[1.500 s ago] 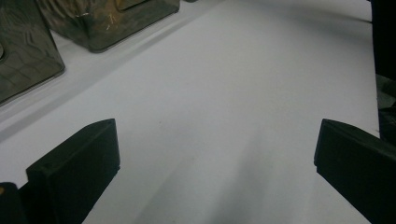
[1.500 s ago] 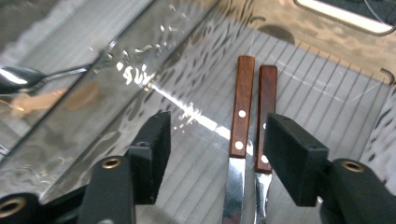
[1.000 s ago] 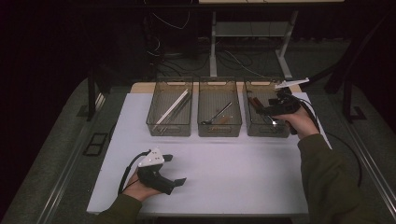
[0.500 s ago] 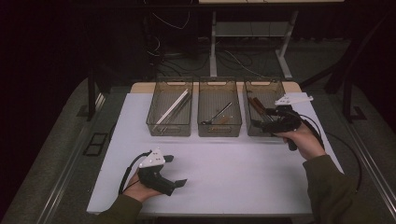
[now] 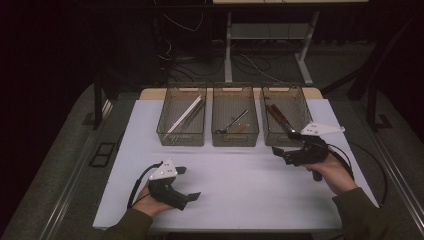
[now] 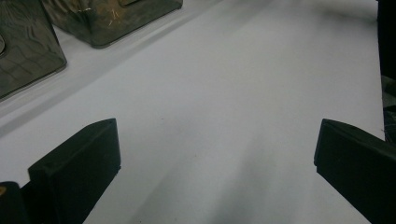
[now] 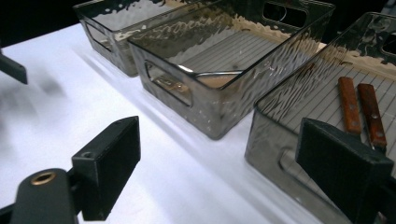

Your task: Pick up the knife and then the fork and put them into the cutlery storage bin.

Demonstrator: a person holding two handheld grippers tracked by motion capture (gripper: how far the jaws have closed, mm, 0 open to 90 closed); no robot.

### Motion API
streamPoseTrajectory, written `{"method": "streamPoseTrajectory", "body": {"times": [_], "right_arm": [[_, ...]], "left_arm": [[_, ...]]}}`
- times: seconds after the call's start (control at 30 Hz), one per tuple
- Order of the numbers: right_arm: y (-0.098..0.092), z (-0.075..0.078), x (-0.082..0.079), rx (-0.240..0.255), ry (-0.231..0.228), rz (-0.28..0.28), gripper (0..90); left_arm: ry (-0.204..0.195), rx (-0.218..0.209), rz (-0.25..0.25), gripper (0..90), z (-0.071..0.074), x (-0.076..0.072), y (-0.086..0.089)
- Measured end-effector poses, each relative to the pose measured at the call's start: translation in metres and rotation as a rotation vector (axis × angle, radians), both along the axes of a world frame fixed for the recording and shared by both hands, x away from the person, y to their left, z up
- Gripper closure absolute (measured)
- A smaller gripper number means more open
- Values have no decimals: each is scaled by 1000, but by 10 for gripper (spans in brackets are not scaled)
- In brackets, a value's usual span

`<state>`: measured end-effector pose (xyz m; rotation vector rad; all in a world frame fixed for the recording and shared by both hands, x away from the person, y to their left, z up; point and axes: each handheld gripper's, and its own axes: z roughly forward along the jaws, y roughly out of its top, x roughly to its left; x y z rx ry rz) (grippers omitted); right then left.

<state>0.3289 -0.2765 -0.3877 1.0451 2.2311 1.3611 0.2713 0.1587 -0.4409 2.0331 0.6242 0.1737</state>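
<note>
Along the far edge of the white table [image 5: 240, 200] stand three smoky clear plastic bins, already sorted: pale long sticks in the left bin [image 5: 182, 120], a small metal utensil in the middle bin [image 5: 235, 120], and two wooden-handled knives [image 7: 362, 112] in the right bin [image 5: 286, 120]. Just in front of that right bin hangs the right gripper [image 5: 282, 152], its jaws having just been opening and now wide apart with nothing between them (a drop-off looks finished). Resting near the table's front, the left gripper [image 5: 187, 184] also has its jaws apart and empty, so I judge the sorting done or nearly so, since no loose item lies on the table.
</note>
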Motion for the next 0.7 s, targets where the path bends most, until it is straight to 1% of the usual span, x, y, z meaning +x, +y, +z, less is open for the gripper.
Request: {"method": "streamPoseTrajectory", "body": {"times": [0.07, 0.13, 0.3, 0.4, 0.53, 0.7], "right_arm": [[-1, -4, -8, 13, -1, 8, 141], [-3, -10, -14, 11, -7, 18, 141], [-7, -25, -29, 19, 5, 22, 141], [-8, -31, -37, 17, 5, 37, 141], [-9, -37, -48, 26, 6, 47, 141], [-12, -46, -59, 7, 15, 64, 141]], "left_arm": [[1, -1, 2, 0, 0, 0, 0], [3, -6, 3, 0, 0, 0, 0], [-6, -6, 6, 0, 2, -1, 0], [-6, -5, 7, 0, 2, -1, 1], [-6, -5, 9, 0, 2, -1, 0], [-9, -5, 11, 0, 2, -2, 1]]}}
